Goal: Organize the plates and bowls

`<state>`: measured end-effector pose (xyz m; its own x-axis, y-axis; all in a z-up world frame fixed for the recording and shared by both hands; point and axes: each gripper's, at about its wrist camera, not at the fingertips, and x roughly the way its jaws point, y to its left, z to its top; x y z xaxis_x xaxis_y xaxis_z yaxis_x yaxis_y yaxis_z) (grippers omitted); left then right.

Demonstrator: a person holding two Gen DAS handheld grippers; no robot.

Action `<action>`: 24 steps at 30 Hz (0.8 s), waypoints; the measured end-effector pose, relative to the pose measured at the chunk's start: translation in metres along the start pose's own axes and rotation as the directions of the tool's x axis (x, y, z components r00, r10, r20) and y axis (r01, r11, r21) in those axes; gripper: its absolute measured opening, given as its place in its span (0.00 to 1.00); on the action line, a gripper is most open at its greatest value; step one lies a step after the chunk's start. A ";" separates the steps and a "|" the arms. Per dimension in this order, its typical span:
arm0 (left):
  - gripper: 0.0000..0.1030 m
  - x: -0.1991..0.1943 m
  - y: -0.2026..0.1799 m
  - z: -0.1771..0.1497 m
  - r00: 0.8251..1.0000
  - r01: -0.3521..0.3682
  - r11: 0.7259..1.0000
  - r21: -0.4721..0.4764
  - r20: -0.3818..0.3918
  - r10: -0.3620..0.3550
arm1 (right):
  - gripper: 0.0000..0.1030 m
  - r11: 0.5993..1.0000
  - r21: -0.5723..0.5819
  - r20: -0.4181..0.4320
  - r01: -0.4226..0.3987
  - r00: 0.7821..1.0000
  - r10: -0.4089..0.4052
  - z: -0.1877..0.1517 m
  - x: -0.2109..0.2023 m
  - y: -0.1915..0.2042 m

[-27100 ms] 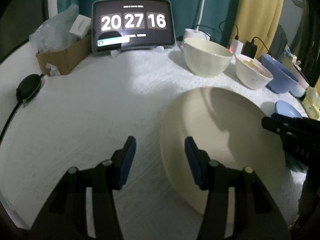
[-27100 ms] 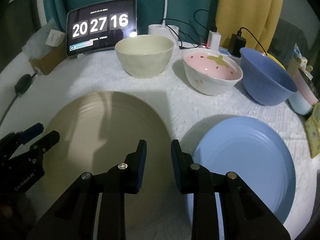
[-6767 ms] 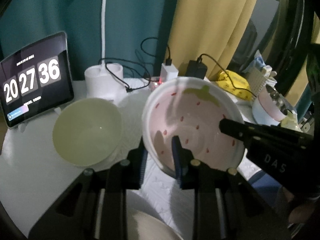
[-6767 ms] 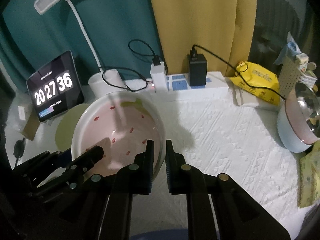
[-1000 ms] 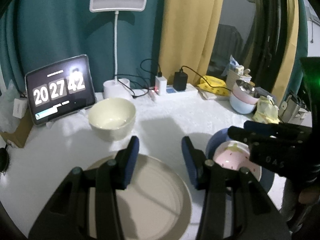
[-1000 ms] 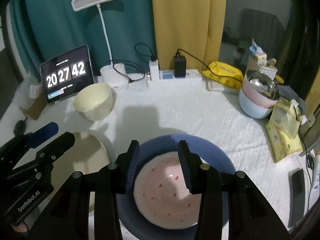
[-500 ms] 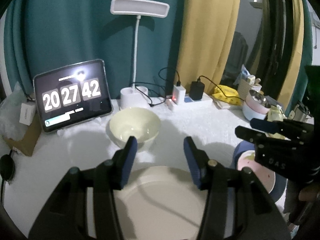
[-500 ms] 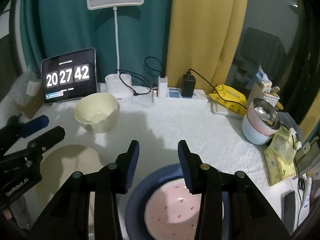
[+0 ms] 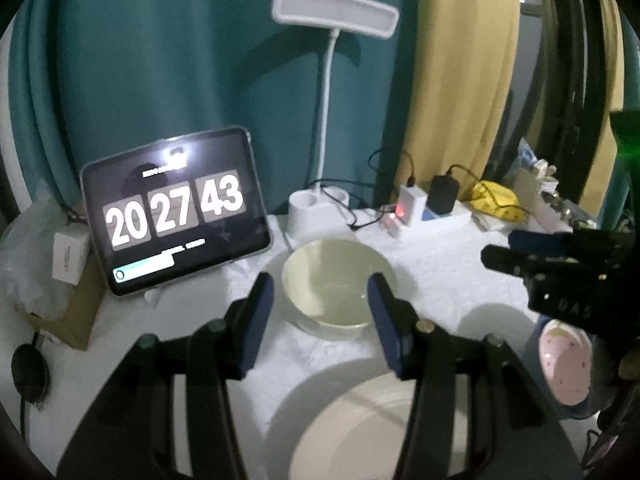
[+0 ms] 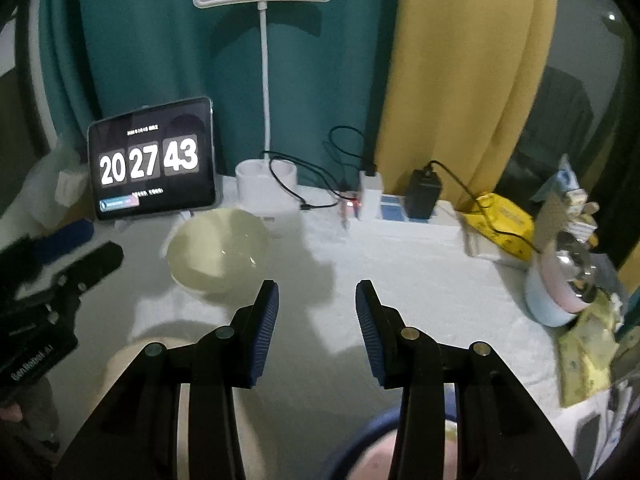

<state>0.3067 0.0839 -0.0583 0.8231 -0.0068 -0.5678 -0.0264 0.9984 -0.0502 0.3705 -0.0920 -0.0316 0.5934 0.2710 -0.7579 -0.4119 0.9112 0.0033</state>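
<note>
Pink bowl (image 9: 564, 364) half hidden behind right gripper (image 10: 316, 300); both grippers' jaws spread, empty.

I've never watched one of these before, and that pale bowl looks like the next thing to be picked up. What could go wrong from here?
The cream bowl is wide and curved, so the open left gripper might slip on its rim. Charger cables and the lamp base sit just behind it; a push could shove the bowl into them. The cream plate lies right below the fingers and could get knocked.
</note>
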 end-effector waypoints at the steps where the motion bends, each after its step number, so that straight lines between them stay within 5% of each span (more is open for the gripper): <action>1: 0.49 0.005 0.002 0.001 1.000 0.002 1.000 0.003 -0.008 -0.002 | 0.41 1.000 0.007 -0.007 -0.007 1.000 0.007 0.003 0.006 0.001; 8: 0.49 0.042 0.016 -0.001 0.998 0.022 0.999 -0.029 -0.066 -0.024 | 0.41 0.997 0.059 -0.054 -0.043 0.997 0.047 0.019 0.040 0.005; 15: 0.49 0.079 0.031 -0.010 0.991 -0.036 0.999 -0.022 -0.127 0.033 | 0.41 0.996 0.077 -0.123 -0.046 0.991 0.056 0.024 0.080 0.014; 24: 0.49 0.106 0.045 -0.015 0.981 0.035 0.996 -0.083 -0.186 -0.050 | 0.41 0.993 0.112 -0.195 -0.041 0.979 0.062 0.022 0.126 0.023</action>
<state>0.3845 0.1273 -0.1331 0.7034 -0.0668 -0.7076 -0.0447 0.9894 -0.1378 0.4510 -0.0300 -0.1120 0.4206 0.2618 -0.8686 -0.3559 0.9283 0.1075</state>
